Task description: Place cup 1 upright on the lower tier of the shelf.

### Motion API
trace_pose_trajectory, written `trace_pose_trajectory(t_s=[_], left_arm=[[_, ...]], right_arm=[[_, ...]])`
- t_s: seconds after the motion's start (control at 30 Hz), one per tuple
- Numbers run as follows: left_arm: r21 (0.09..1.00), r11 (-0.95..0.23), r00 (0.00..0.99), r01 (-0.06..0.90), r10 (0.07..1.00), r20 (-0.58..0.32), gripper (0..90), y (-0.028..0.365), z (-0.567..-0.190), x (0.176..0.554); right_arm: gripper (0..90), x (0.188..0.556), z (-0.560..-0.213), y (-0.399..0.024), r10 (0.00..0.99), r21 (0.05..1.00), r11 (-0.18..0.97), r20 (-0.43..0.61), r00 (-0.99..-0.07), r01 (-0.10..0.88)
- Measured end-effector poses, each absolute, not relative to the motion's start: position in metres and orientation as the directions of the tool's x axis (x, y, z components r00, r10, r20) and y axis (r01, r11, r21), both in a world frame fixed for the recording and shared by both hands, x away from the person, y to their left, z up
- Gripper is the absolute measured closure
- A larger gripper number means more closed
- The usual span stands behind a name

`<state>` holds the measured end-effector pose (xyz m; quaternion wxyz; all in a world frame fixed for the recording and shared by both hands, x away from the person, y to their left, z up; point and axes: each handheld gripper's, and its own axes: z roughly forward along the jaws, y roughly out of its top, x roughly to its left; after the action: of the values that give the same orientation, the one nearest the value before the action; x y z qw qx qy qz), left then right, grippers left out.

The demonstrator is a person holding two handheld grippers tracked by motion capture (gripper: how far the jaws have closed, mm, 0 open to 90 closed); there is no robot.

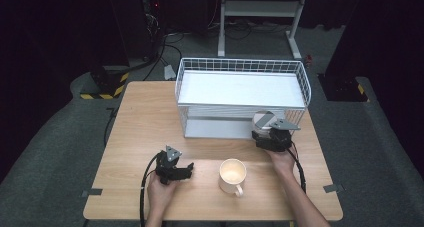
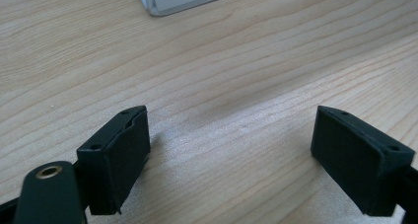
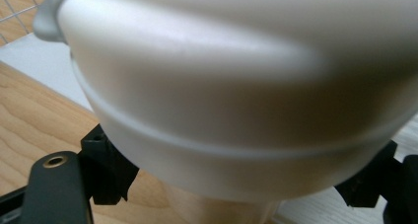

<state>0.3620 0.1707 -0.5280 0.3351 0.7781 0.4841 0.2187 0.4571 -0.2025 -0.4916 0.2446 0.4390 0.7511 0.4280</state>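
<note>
Your left hand-held gripper (image 1: 186,170) rests on the wooden counter (image 1: 140,122), its jaws spread wide with nothing between them. Right of it a cream mug (image 1: 232,175) stands upright. Your right hand-held gripper (image 1: 264,135) is clamped around a white bowl (image 3: 236,95) at the wire rack's (image 1: 240,67) lower front corner.

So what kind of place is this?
Probably a lab or recording studio: black curtains surround the light wooden table, cables trail over grey carpet, and yellow-black hazard-striped stand bases sit nearby.
</note>
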Motion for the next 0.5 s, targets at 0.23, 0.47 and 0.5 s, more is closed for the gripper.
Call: trace_pose_trajectory(t_s=[0.23,0.47,0.5], left_arm=[[0.733,-0.306,0.435,0.607,0.900,0.016,15.5,0.171,-0.528,0.362],[0.733,-0.307,0.436,0.607,0.900,0.016,15.5,0.171,-0.528,0.362],[0.733,-0.307,0.436,0.607,0.900,0.016,15.5,0.171,-0.528,0.362]], right_arm=[[18.9,0.465,-0.490,-0.202,0.870,0.851,0.256,0.004,-0.493,0.458],[18.9,0.471,-0.492,-0.203,0.874,0.859,0.243,0.008,-0.486,0.451],[18.9,0.472,-0.493,-0.203,0.873,0.863,0.244,0.003,-0.487,0.443]])
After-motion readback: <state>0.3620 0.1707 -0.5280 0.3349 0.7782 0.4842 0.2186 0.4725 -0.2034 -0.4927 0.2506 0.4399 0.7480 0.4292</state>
